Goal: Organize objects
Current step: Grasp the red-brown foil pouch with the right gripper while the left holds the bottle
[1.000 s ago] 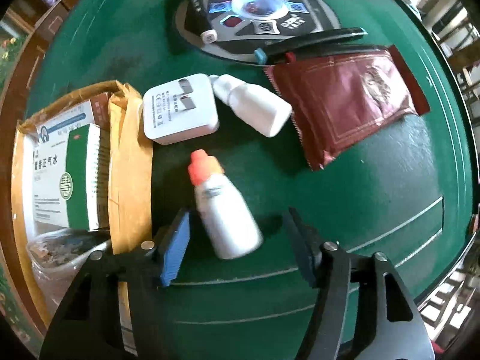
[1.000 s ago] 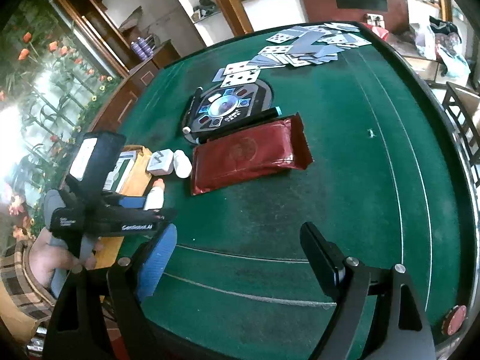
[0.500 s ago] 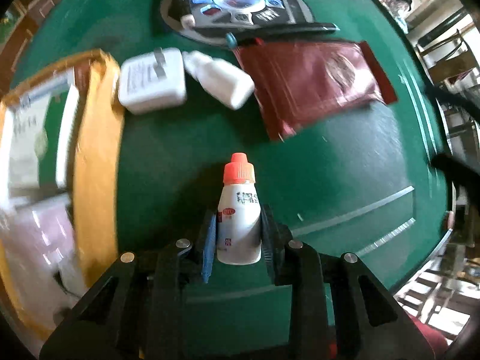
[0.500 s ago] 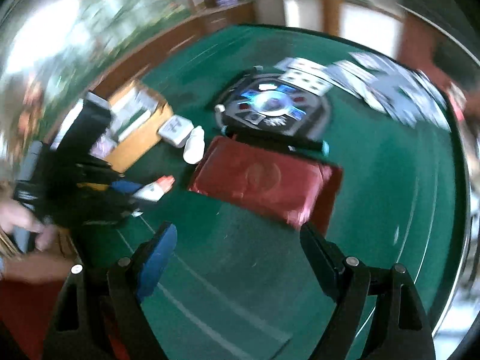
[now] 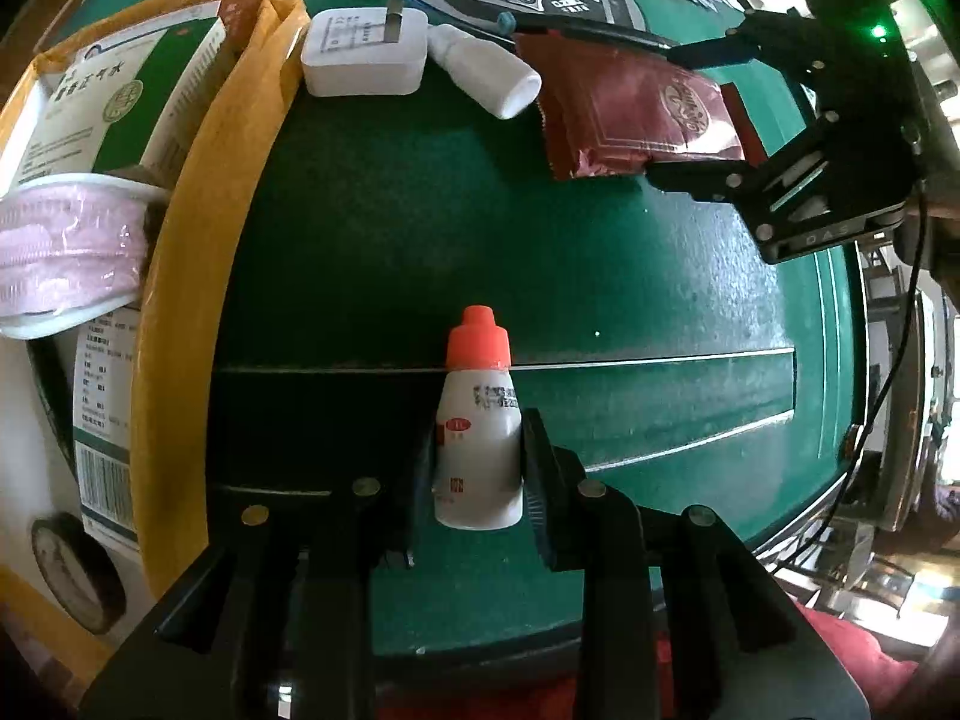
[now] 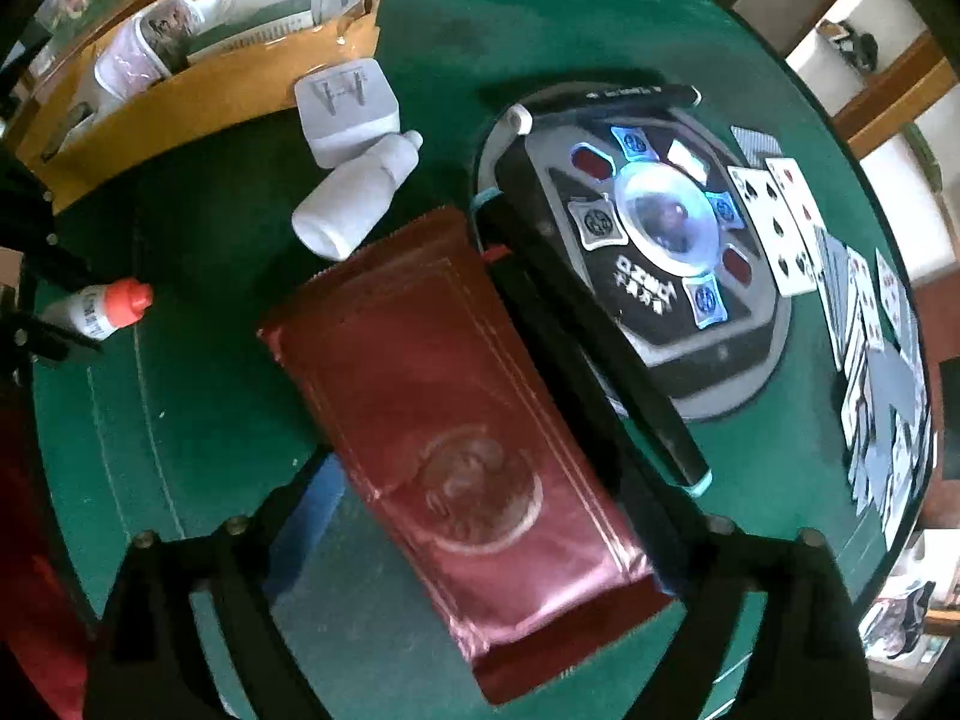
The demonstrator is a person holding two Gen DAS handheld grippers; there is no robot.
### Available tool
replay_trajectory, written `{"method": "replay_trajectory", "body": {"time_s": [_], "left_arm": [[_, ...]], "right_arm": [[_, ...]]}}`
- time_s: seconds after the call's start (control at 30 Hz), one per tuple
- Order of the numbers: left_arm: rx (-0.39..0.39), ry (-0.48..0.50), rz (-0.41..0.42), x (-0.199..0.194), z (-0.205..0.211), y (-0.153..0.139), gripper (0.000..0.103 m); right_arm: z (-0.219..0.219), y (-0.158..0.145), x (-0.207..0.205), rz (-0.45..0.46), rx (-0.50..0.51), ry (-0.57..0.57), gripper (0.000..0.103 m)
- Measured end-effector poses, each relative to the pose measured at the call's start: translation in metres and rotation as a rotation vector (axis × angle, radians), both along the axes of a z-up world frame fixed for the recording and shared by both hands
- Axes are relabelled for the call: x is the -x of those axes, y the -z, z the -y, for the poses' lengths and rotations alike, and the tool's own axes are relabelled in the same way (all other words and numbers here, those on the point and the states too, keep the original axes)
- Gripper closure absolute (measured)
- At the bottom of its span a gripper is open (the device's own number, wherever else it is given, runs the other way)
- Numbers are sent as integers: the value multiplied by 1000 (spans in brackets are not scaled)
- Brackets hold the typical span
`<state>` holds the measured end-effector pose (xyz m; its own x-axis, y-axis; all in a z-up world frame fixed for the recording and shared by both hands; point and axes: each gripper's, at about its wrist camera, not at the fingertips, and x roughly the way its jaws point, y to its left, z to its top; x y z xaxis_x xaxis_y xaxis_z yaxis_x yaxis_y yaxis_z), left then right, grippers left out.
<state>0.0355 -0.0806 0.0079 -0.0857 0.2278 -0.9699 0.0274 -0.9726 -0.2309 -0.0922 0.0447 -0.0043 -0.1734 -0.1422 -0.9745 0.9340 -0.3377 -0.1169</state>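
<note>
My left gripper [image 5: 477, 456] is shut on a small white bottle with an orange cap [image 5: 478, 420] and holds it above the green table; the bottle also shows in the right wrist view [image 6: 99, 309]. My right gripper [image 6: 474, 516] is open, its fingers on either side of a dark red foil pouch [image 6: 444, 420] that lies flat; the pouch also shows in the left wrist view [image 5: 630, 102]. A white bottle [image 6: 354, 201] and a white plug adapter [image 6: 348, 108] lie beside the pouch. An open yellow box [image 5: 198, 192] with medicine packs stands at the left.
A round black and grey card device [image 6: 648, 252] with two black pens [image 6: 600, 348] lies past the pouch. Playing cards [image 6: 864, 324] spread at the right. The table edge [image 5: 852, 360] runs close on the right of the left wrist view.
My left gripper closed on the orange-capped bottle and lifted it. My right gripper moved in over the red pouch, open fingers now straddling it.
</note>
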Motion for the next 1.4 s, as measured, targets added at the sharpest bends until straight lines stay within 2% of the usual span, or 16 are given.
{"method": "replay_trajectory", "body": {"time_s": [0.07,0.1,0.17,0.23,0.4,0.5,0.57,0.7,0.87,1.0,1.03,1.07,1.13,1.2,1.27,1.4], "left_arm": [[2,2,-1,-3,1,1,76],[4,3,-1,-2,0,1,76],[7,9,1,-2,1,1,76],[7,17,-3,1,-1,1,76],[-2,31,-10,3,-5,1,76],[5,51,-4,17,-8,0,76],[18,59,-6,11,-6,-3,76],[82,101,-2,27,-22,-2,76],[131,140,-25,12,-27,-8,76],[83,146,-25,6,-21,-9,76],[76,145,-26,6,-20,-9,76],[75,145,-28,6,-20,-9,76],[93,157,-42,5,-23,-10,76],[103,167,-63,6,-27,-10,76],[82,149,-71,5,-23,-10,76],[31,116,-90,-2,-13,-17,77]], "right_arm": [[-2,0,-1,-1,15,24,12],[-5,-1,-2,6,25,42,17],[-15,2,-6,67,43,97,24],[-29,3,-21,169,84,118,25],[-56,-2,-60,283,181,170,25],[-68,-8,-62,263,233,297,23],[-70,-15,-57,242,273,393,20],[-60,-24,-50,218,318,554,19],[-33,-13,-49,118,230,675,20],[-32,3,-50,89,161,731,30],[-31,4,-53,49,153,719,33],[-30,4,-54,29,152,709,41],[-31,4,-55,21,169,703,47],[-37,3,-55,17,202,718,58],[-45,-2,-53,43,249,765,64],[-64,-12,-56,129,373,867,65]]}}
